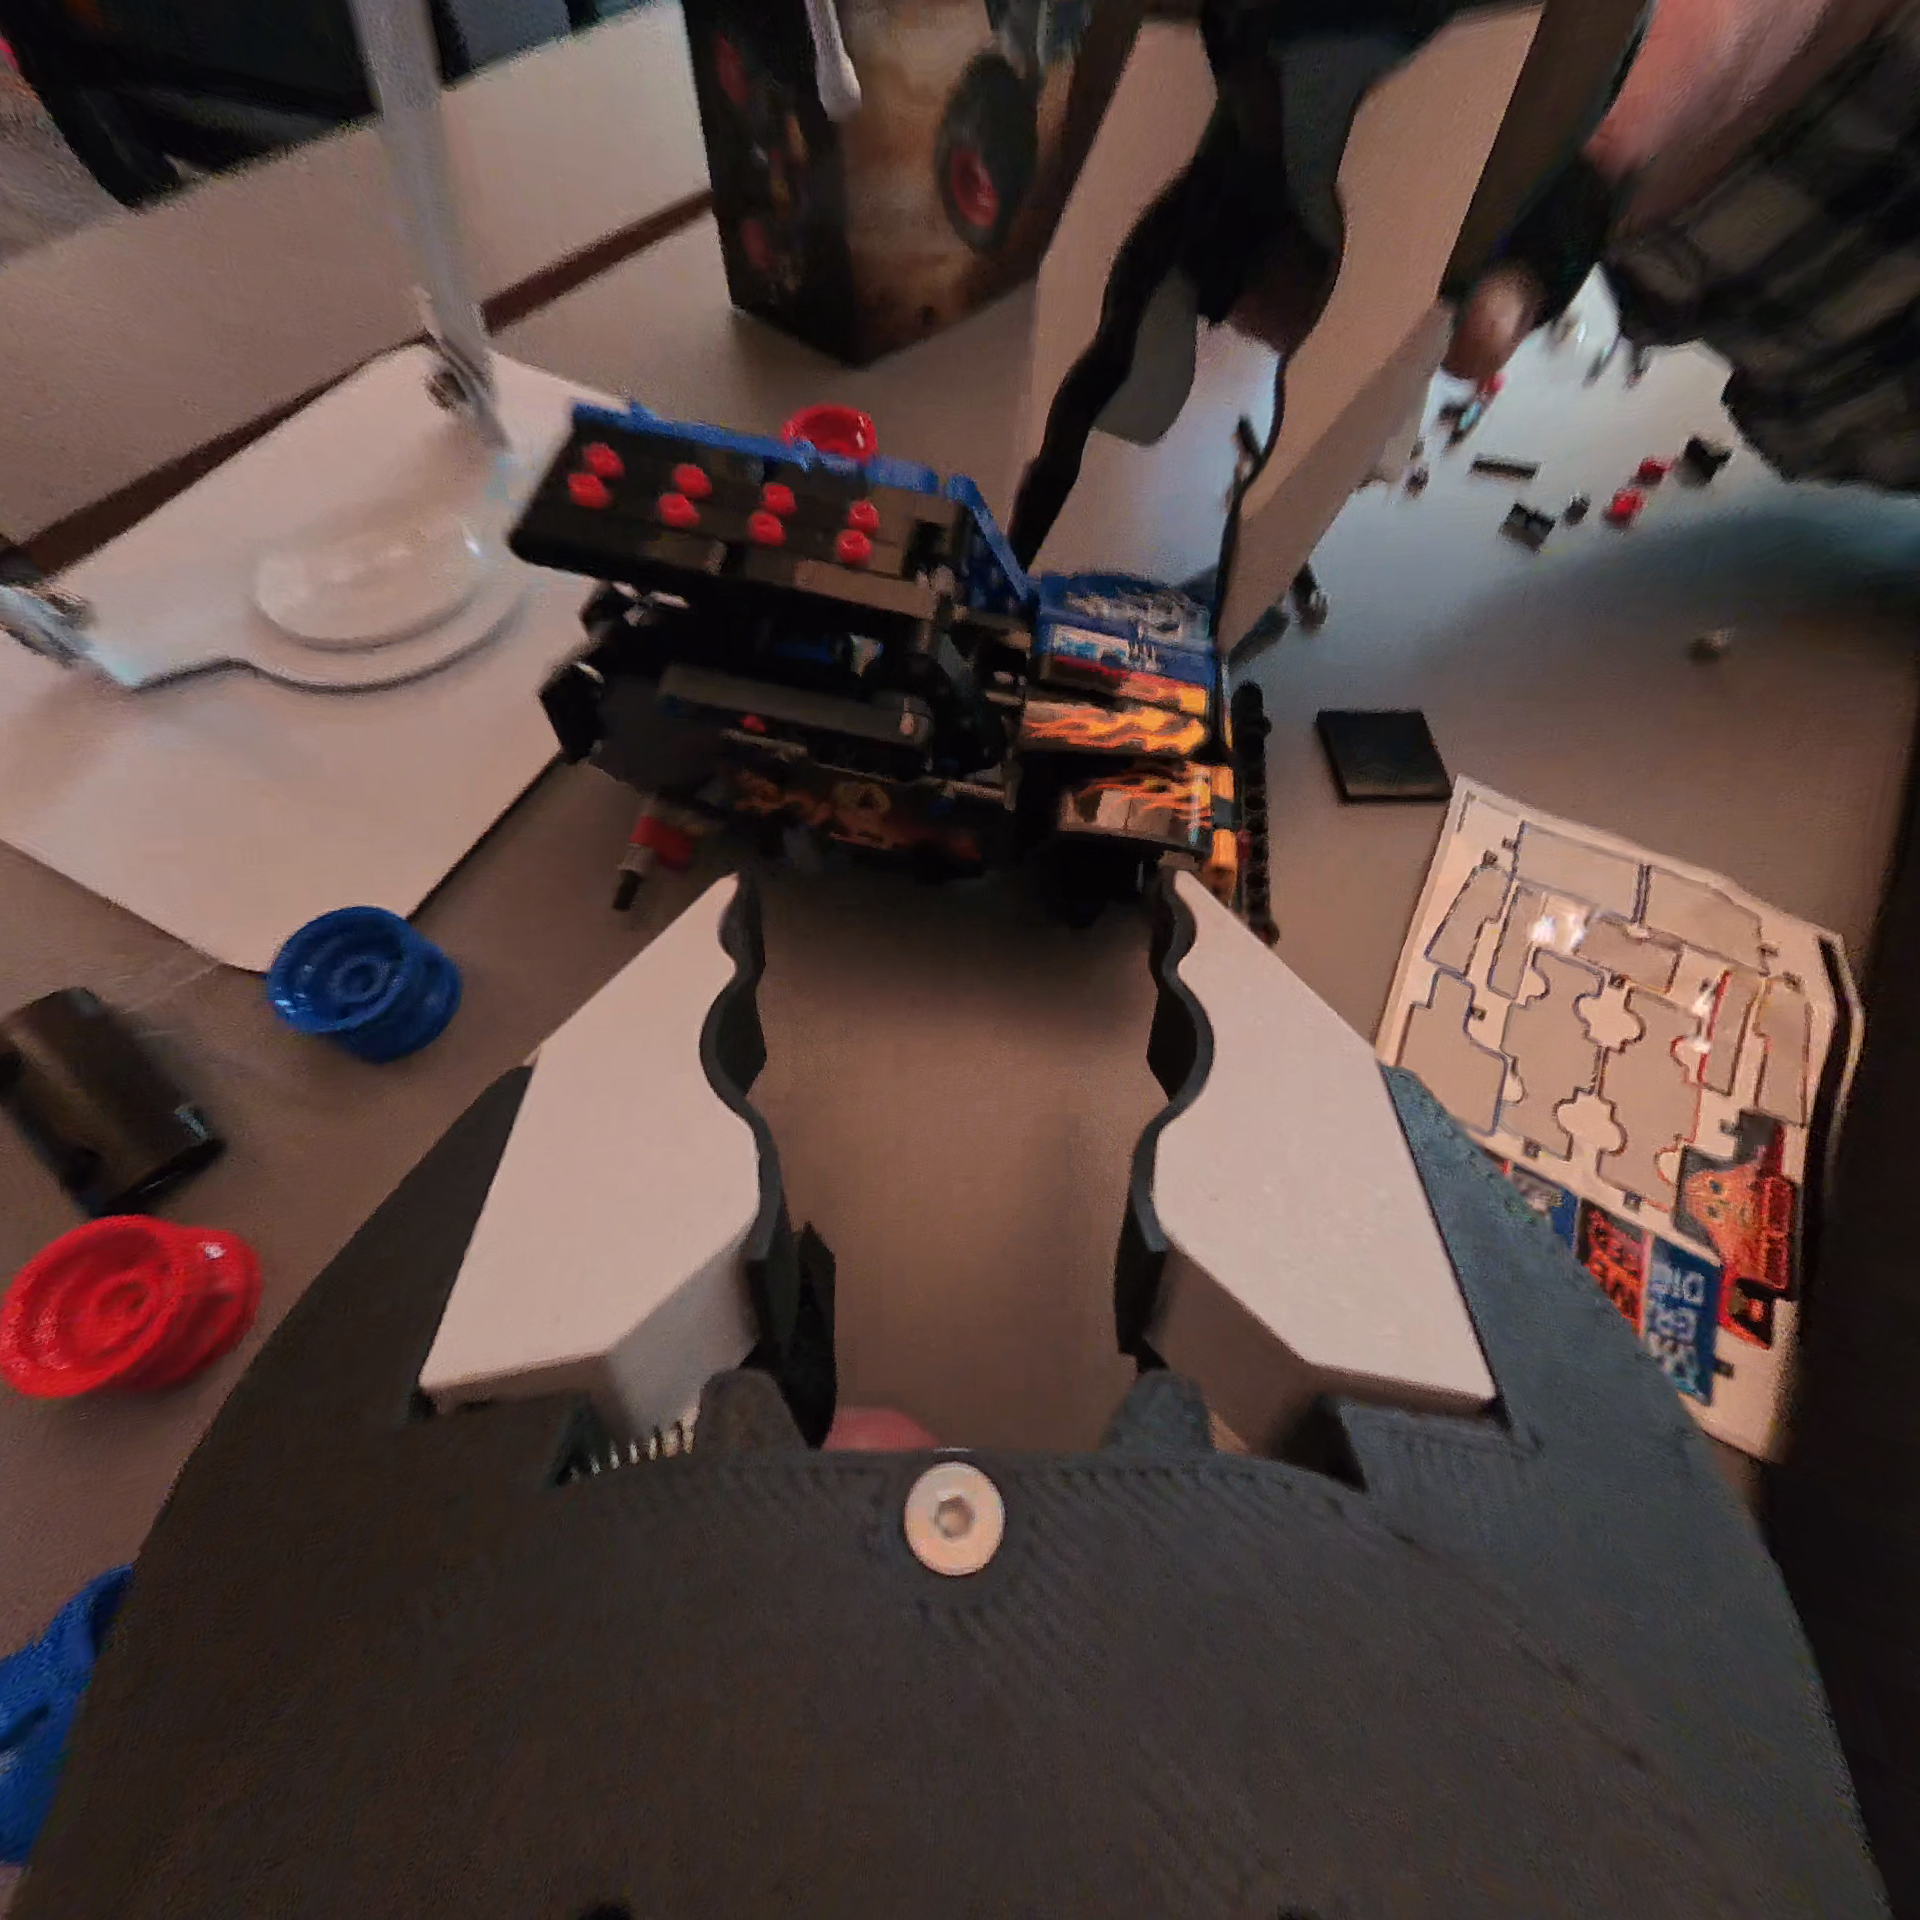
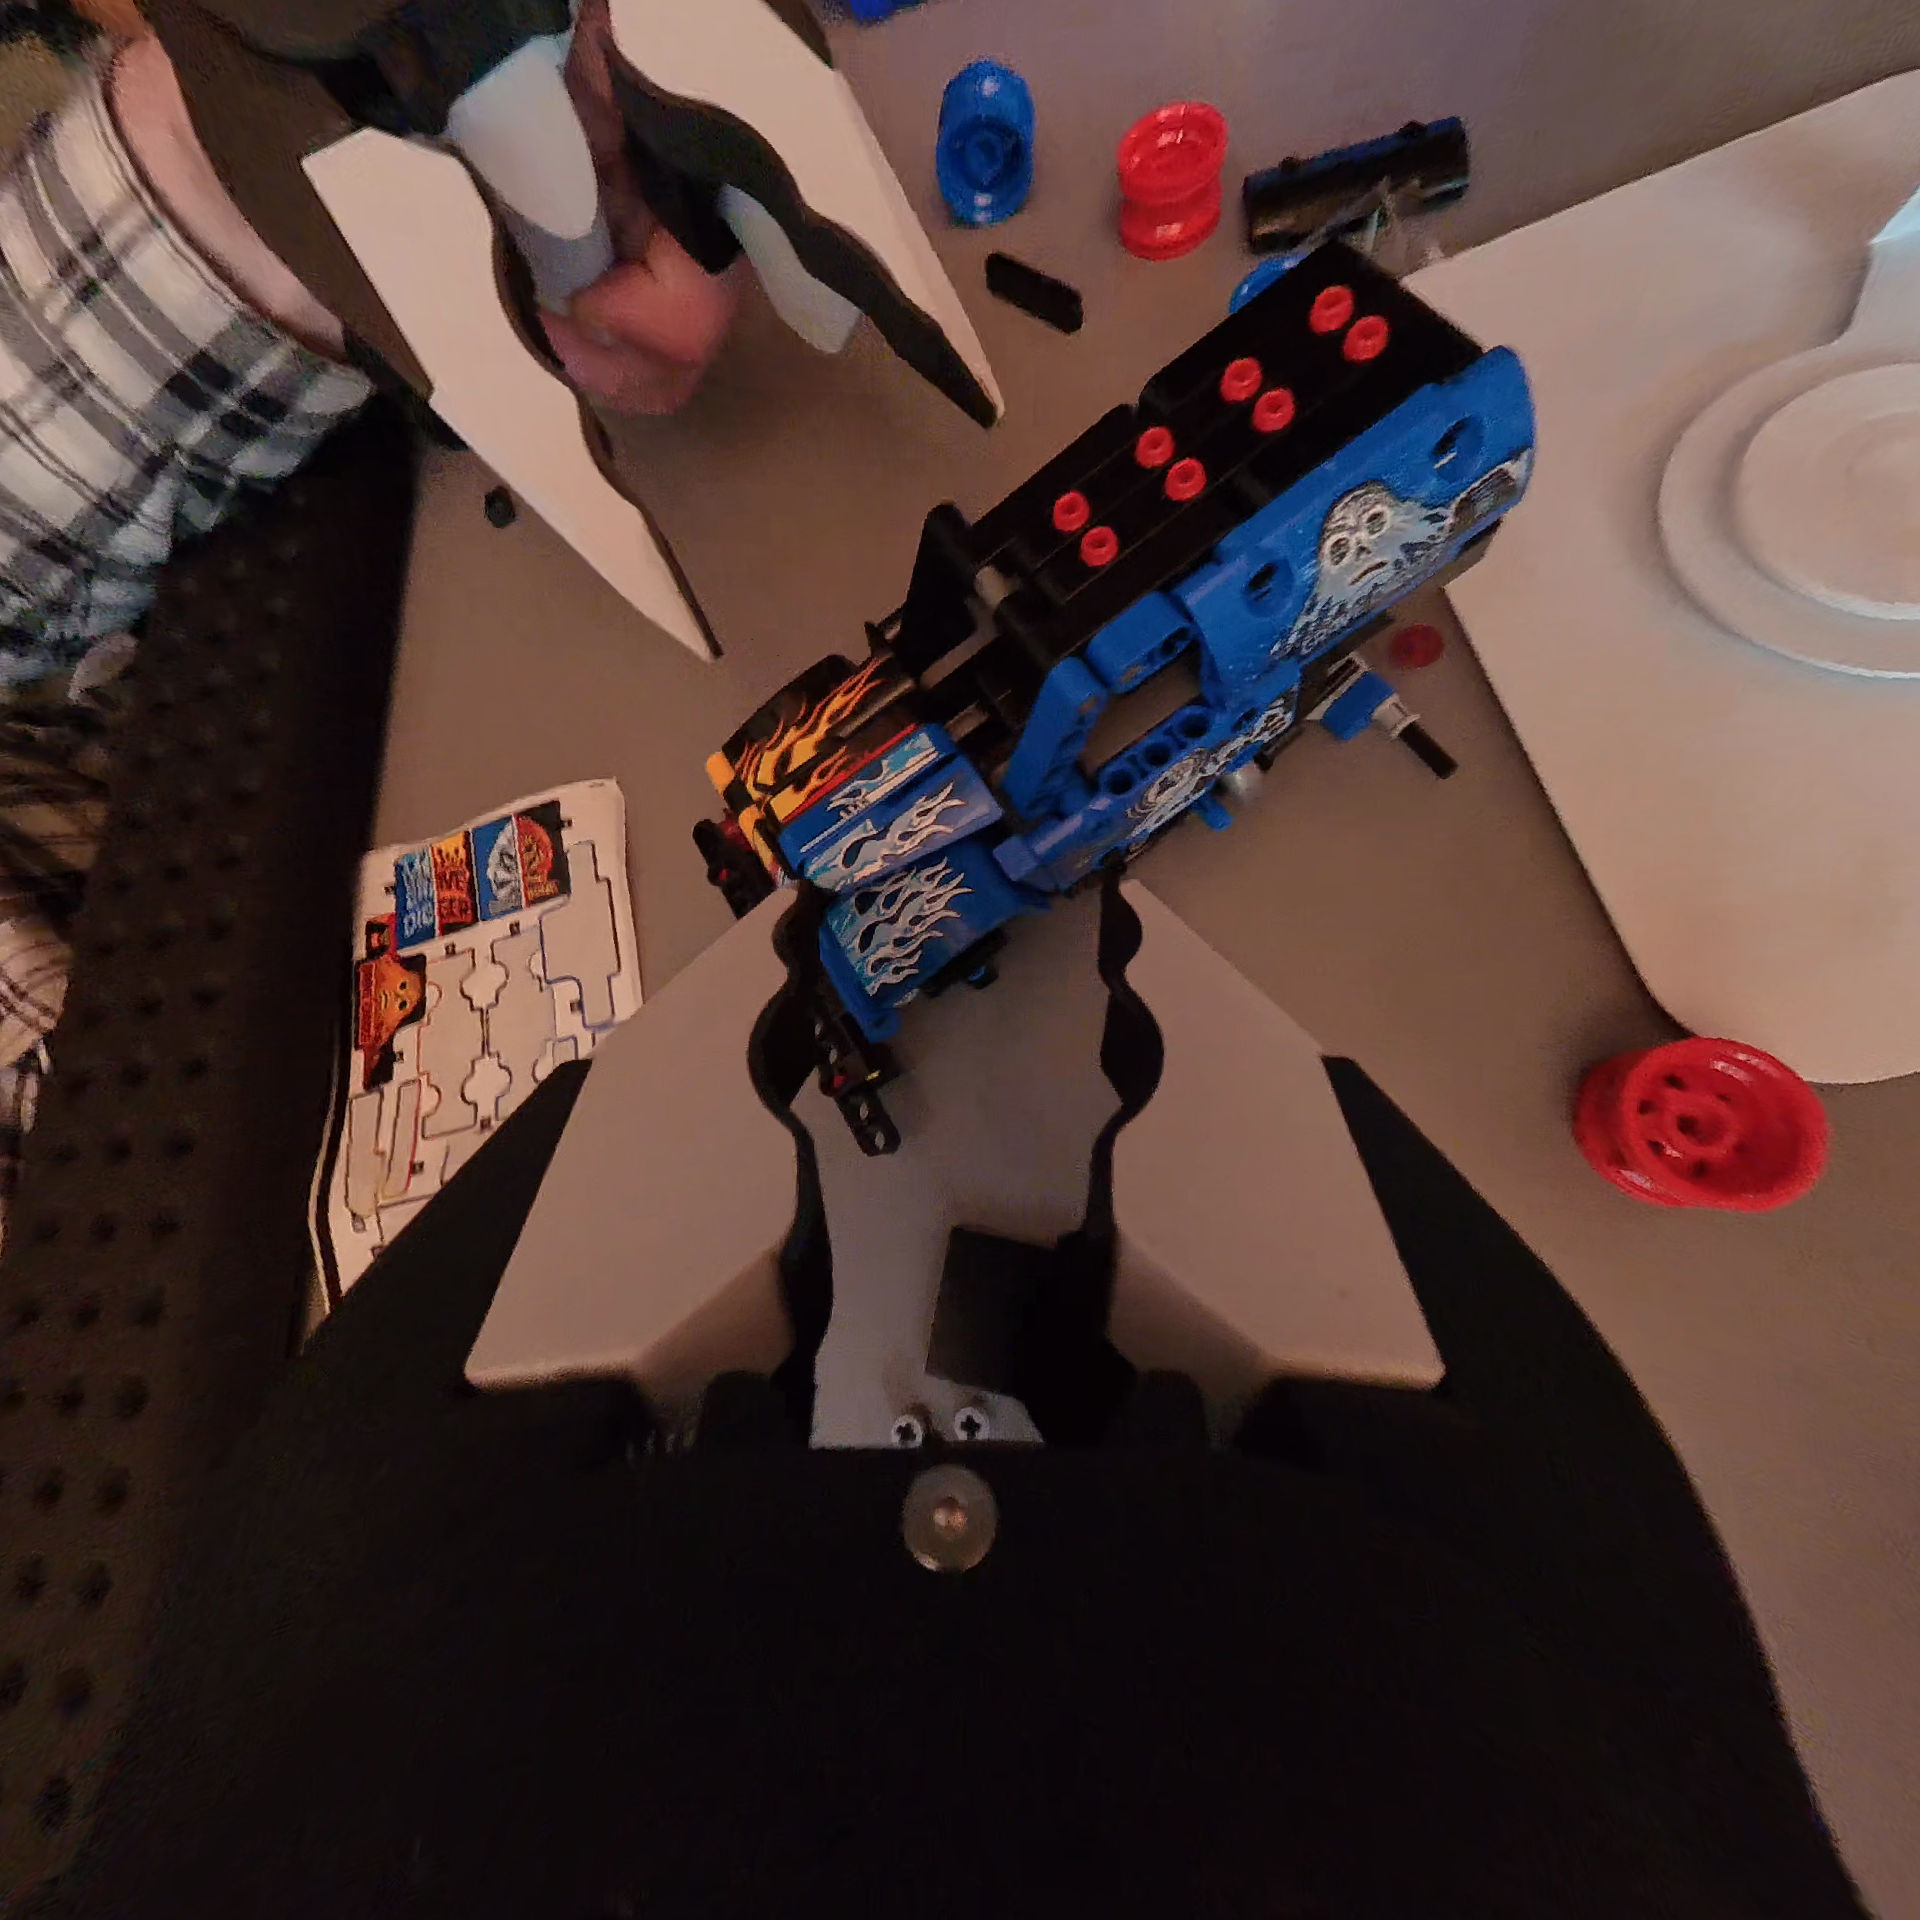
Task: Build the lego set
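Note:
The lego truck [image 1: 883, 675] lies tilted on the grey table [image 1: 935, 1039], black with red pins, one side blue, one with orange flames. In the right wrist view the truck [image 2: 1226, 582] shows its blue skull-sticker side. My right gripper [image 2: 956, 899] is closed around its blue hood; it also shows in the left wrist view [image 1: 1132, 587], coming down from above. My left gripper [image 1: 956, 888] is open and empty, tips just short of the truck's near side; it shows at the upper left of the right wrist view [image 2: 852, 530].
A blue rim [image 1: 364, 982], a red rim [image 1: 125, 1304] and a black tyre [image 1: 94, 1101] lie left. A sticker sheet [image 1: 1621, 1039] lies right. A box [image 1: 862, 177] and loose parts [image 1: 1558, 499] lie behind. A white stand base [image 2: 1818, 520] and a red rim [image 2: 1701, 1122] lie nearby. My left gripper is the nearer one to the blue rim [image 1: 364, 982]: about 10 cm, against 15 cm.

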`<state>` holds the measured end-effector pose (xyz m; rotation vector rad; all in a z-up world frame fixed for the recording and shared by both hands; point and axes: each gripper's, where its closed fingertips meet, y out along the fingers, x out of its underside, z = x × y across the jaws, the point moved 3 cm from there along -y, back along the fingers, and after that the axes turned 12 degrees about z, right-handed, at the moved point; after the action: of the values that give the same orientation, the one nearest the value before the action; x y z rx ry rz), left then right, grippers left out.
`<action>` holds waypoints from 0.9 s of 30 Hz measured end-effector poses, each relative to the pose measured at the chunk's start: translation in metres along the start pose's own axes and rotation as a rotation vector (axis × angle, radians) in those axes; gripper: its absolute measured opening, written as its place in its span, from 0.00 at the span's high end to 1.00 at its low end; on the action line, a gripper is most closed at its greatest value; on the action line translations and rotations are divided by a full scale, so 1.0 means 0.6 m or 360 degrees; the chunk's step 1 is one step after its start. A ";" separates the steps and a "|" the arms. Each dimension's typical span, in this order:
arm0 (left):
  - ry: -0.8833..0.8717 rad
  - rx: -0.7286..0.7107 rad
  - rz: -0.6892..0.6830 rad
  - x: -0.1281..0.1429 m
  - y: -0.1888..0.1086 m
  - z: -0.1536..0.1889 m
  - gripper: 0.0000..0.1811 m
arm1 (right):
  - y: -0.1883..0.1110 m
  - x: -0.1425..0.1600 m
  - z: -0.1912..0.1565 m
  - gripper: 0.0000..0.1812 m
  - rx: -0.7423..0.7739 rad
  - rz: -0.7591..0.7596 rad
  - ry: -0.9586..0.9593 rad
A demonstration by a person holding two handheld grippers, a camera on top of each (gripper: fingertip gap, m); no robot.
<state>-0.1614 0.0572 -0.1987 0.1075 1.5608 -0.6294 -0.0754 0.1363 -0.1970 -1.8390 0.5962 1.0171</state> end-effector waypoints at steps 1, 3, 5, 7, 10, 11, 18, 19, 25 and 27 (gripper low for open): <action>-0.0017 -0.0011 0.0056 -0.010 -0.003 -0.001 0.59 | 0.001 -0.001 0.001 0.69 -0.0006 0.0022 0.0023; -0.0056 0.0044 0.0084 -0.015 0.005 0.011 0.58 | 0.006 0.002 -0.005 0.65 -0.0053 0.0015 0.0029; -0.0025 0.0084 0.0033 -0.006 0.022 0.027 0.58 | 0.014 0.000 -0.014 0.64 -0.0076 0.0028 0.0001; 0.0043 0.0033 -0.0002 -0.002 0.032 0.029 0.52 | 0.023 -0.001 -0.018 0.60 -0.0053 0.0020 -0.0045; 0.0023 -0.0011 -0.0007 -0.001 0.033 0.014 0.46 | 0.041 -0.005 -0.042 0.70 -0.0143 0.0024 -0.0047; 0.0028 0.0019 -0.0007 -0.001 0.031 0.014 0.48 | 0.051 -0.004 -0.060 0.82 -0.0237 0.0017 -0.0057; 0.0226 -0.0052 -0.0114 0.001 0.015 0.001 0.47 | 0.041 -0.013 -0.085 0.68 -0.0293 -0.0037 -0.0177; 0.0226 -0.0054 -0.0096 -0.001 0.008 0.004 0.48 | 0.029 -0.010 -0.078 0.65 -0.0263 -0.0061 -0.0183; 0.0294 -0.0174 -0.0274 0.020 -0.003 0.005 0.43 | -0.018 -0.002 0.011 0.58 0.0139 -0.0067 -0.0219; 0.0339 -0.0129 -0.0338 0.033 0.002 0.014 0.49 | -0.008 0.002 0.028 0.55 0.0200 -0.0046 -0.0222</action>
<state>-0.1556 0.0484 -0.2178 -0.0553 1.8171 -0.7384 -0.0777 0.1534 -0.1998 -1.6478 0.5361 1.0551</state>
